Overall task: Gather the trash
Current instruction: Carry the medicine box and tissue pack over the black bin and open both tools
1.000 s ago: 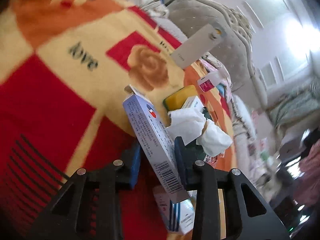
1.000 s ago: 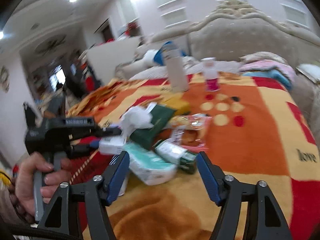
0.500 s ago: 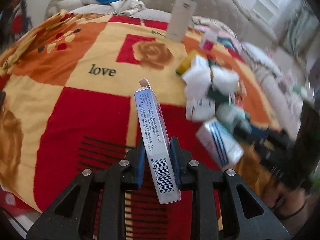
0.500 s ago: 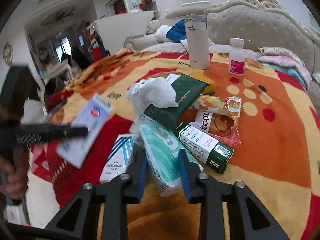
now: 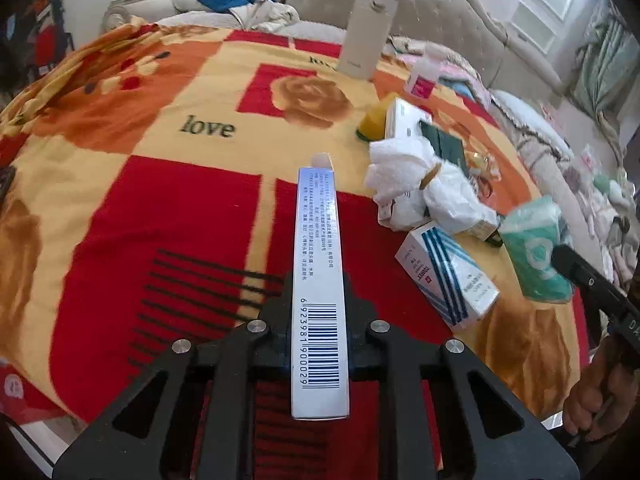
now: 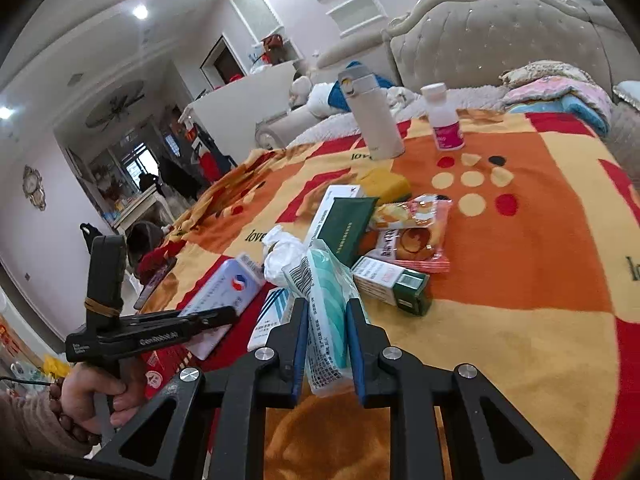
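Note:
My left gripper (image 5: 318, 312) is shut on a long blue-white carton (image 5: 319, 276) with a barcode, held above the red part of the blanket; the carton also shows in the right wrist view (image 6: 224, 300). My right gripper (image 6: 328, 332) is shut on a teal tissue pack (image 6: 326, 304), lifted off the blanket; the pack shows in the left wrist view (image 5: 536, 252). On the blanket lie crumpled white tissue (image 5: 416, 184), a blue-striped box (image 5: 448, 276), a green-white box (image 6: 394, 284), a dark green packet (image 6: 350, 226) and snack wrappers (image 6: 412, 236).
A white flask (image 6: 374, 118) and a small pink-labelled bottle (image 6: 444, 122) stand at the far side of the blanket (image 6: 520, 260). A yellow sponge (image 6: 386, 184) lies near them. A padded headboard (image 6: 500, 40) and folded bedding (image 6: 560, 92) are behind.
My left gripper has turned level and pulled the carton back from the pile. My right gripper has lifted the teal tissue pack up off the blanket.

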Demonstrator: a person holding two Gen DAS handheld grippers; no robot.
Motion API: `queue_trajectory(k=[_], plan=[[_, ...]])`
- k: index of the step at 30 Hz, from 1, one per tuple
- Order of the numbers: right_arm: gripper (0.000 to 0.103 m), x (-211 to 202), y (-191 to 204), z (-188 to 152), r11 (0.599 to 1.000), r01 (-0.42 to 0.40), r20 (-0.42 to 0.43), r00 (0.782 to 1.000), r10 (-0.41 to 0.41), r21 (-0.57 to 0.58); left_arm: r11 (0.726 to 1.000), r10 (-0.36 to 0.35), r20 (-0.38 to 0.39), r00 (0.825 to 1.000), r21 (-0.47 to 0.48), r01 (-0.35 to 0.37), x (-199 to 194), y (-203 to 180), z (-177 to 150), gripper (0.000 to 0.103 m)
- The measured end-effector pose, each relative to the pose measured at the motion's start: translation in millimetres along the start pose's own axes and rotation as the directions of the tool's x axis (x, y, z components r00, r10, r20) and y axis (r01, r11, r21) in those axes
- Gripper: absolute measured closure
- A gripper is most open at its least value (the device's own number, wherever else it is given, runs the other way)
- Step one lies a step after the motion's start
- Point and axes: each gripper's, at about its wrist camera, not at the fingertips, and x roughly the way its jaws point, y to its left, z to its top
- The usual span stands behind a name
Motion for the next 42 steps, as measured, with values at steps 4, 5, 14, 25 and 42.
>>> queue_trajectory(k=[4, 5, 14, 25, 42], plan=[[0.086, -20, -4, -1, 1.0, 0.007, 0.035, 0.999, -0.007, 0.012, 1.0, 0.027, 0.079, 0.997, 0.001, -0.027, -30, -6, -1, 0.088], [0.086, -25, -5, -2, 1.0, 0.016, 0.043, 0.999, -0.016, 0.016, 0.999, 0.032, 0.096, 0.995, 0.011, -0.033, -35, -10, 0, 0.088], [0.086, -60, -12, -8, 0.995, 0.101, 0.091, 0.991, -0.102, 0.022, 0.998, -0.015, 0.093, 0.996, 0.068, 0.008, -45, -55, 3, 0.088], [0.086, -106, -30, -18, 0.983, 0.178, 0.144, 0.973, -0.182, 0.04, 0.979, -0.044, 0.083, 0.996, 0.2, 0.027, -43, -143, -11, 0.088], [0.086, -214, -91, -52, 0.898, 0.376, 0.245, 0.871, -0.426, 0.227, 0.915, -0.113, 0.055, 0.992, 0.396, 0.082, -24, -260, -37, 0.088]])
